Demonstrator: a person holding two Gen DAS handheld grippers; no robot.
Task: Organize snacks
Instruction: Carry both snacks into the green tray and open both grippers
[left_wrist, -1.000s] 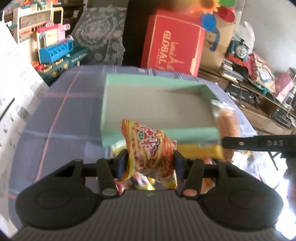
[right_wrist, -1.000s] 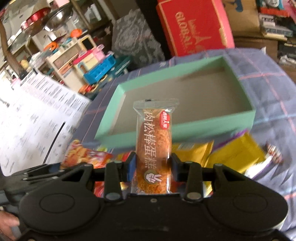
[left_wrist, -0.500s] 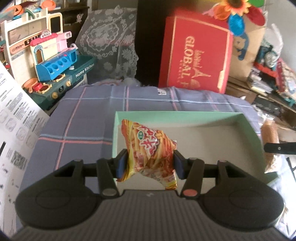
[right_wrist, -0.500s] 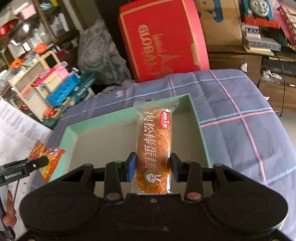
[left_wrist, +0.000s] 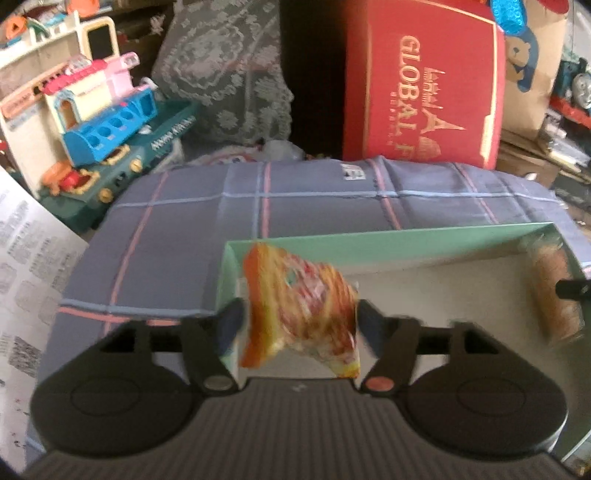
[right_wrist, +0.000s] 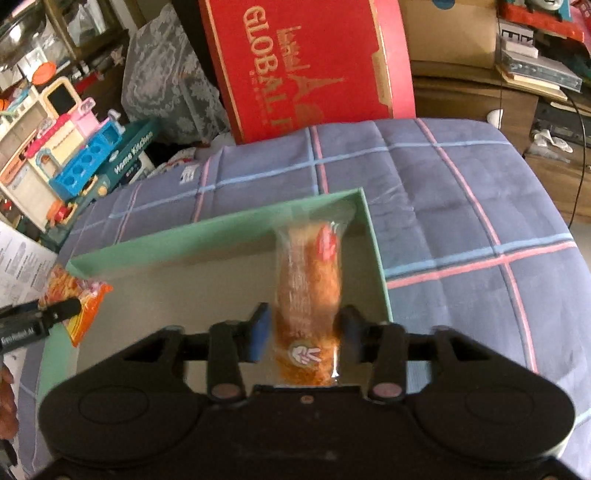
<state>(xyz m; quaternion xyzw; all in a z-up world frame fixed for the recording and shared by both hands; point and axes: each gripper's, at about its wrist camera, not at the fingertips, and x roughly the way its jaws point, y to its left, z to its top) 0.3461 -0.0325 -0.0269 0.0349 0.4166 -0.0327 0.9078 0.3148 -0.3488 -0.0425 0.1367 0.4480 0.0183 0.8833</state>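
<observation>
Both grippers let go of their snacks over the shallow mint-green cardboard box (left_wrist: 406, 240).

The left gripper (left_wrist: 299, 325) has just spread clear of the blurred orange-red crinkled snack bag (left_wrist: 301, 310); the right gripper (right_wrist: 304, 332) has just widened too, its pads off the clear-wrapped brown floss cake roll (right_wrist: 308, 280).

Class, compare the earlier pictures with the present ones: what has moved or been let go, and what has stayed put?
Both tools came forward over the green box. The left tool and right tool have just been opening, and the orange snack bag and wrapped cake, now blurred, sit loose between the jaws, apparently dropping into the box. The red carton and checked cloth stayed put.
</observation>
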